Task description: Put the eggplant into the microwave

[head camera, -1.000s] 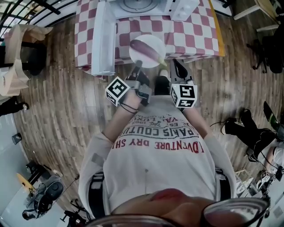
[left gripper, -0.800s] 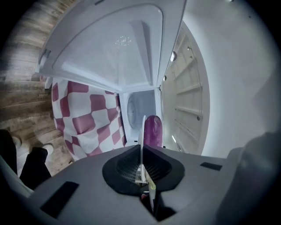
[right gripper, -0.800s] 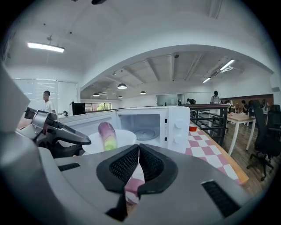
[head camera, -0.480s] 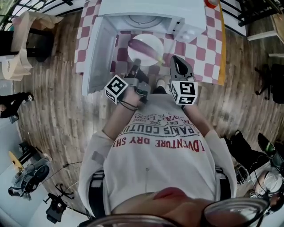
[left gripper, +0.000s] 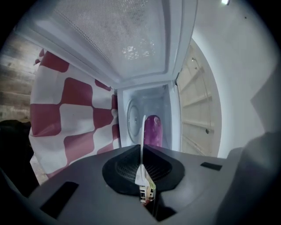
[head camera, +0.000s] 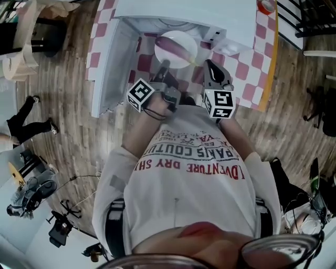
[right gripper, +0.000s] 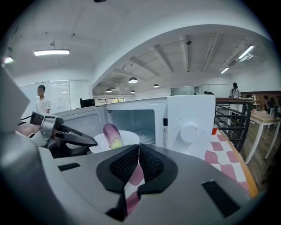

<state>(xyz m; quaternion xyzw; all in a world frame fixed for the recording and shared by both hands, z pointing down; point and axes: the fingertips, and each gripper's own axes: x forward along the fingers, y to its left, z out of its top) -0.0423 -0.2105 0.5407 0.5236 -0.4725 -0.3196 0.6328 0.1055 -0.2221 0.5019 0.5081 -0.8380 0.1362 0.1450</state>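
Note:
A purple eggplant (head camera: pixel 176 49) lies on a white plate (head camera: pixel 185 39) held at the mouth of the open white microwave (head camera: pixel 210 16). My left gripper (head camera: pixel 164 67) is shut on the plate's near rim. In the left gripper view the plate (left gripper: pixel 143 127) runs edge-on between the jaws, with the eggplant (left gripper: pixel 153 131) in front of the microwave's turntable (left gripper: pixel 133 121). My right gripper (head camera: pixel 210 67) hovers just right of the plate, shut and empty. From the right gripper view (right gripper: pixel 138 148) I see the eggplant (right gripper: pixel 111 133), the plate (right gripper: pixel 125 138) and the left gripper (right gripper: pixel 72 137).
The microwave door (head camera: pixel 107 68) swings open to the left. Its control panel with a knob (right gripper: pixel 189 132) is right of the cavity. A red-and-white checked cloth (head camera: pixel 242 68) covers the table. Wooden floor surrounds it; railings and people stand far off.
Both grippers have moved forward toward the microwave, the left one carrying the plate with the eggplant from over the tablecloth up to the oven's opening.

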